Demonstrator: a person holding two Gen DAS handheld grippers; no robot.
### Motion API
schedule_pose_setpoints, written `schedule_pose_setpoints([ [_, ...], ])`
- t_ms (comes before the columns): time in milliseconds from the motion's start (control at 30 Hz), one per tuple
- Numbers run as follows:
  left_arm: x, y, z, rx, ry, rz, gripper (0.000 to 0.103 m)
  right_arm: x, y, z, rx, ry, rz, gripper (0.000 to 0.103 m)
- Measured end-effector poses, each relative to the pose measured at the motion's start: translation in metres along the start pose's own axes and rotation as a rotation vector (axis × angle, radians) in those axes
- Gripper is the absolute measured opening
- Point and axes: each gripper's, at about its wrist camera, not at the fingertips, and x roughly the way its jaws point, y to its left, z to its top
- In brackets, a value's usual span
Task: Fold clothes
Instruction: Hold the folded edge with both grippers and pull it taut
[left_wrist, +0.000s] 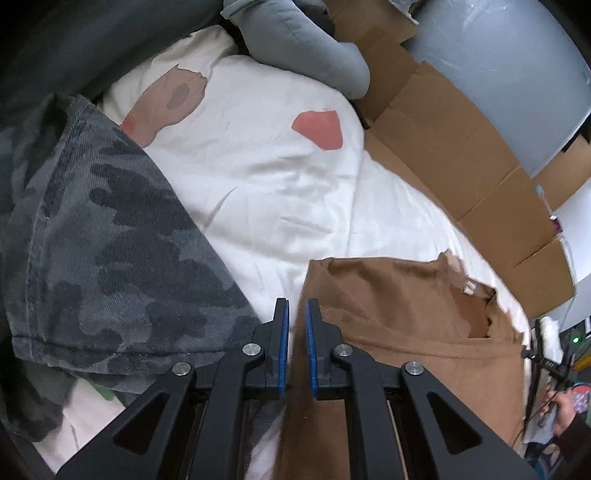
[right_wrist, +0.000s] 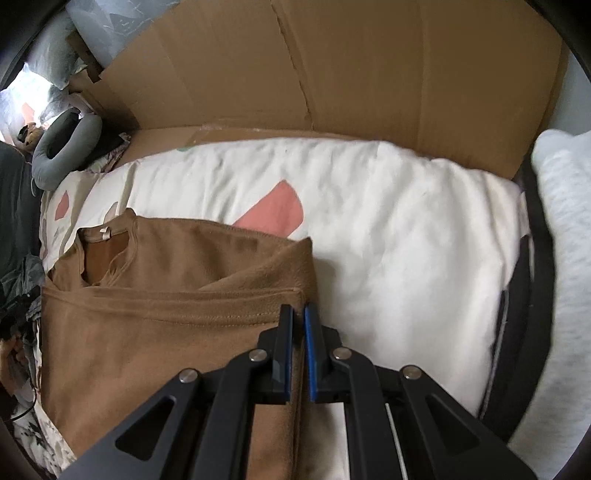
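1. Brown knit cotton shirt (right_wrist: 155, 332) lies partly folded on white duvet w/ pink patches (right_wrist: 406, 240), neck opening toward cardboard sheets (right_wrist: 332, 74).
2. Left gripper (left_wrist: 296, 314): jaws nearly together, pinching shirt's left edge.
3. Right gripper (right_wrist: 298, 321): jaws nearly together, pinching shirt's right edge nr hem seam.
4. Grey camo denim garment (left_wrist: 110, 240) beside shirt, left.
5. Grey neck pillow (left_wrist: 306, 48) at far end.

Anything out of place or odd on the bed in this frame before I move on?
Nothing is damaged or spilled. The brown shirt lies half-folded, its neck opening rumpled. A camouflage garment sits bunched beside it on the white bedding, unfolded. Both the left claw and right claw pinch the shirt's edges.
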Motion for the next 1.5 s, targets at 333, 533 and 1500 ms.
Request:
schedule_pose_setpoints([
  [333,-0.005,-0.013,-0.007,0.035,0.017,-0.03,0.009,-0.009,-0.008,-0.005,0.026,-0.004,0.038,0.031],
  [533,-0.004,-0.027,-0.01,0.117,0.015,0.006,0.055,-0.005,-0.011,-0.011,0.066,0.005,0.079,0.032],
  [1500,-0.001,-0.048,-0.013,0.226,-0.004,0.094,0.007,-0.001,-0.004,-0.009,0.037,0.02,0.074,0.008],
])
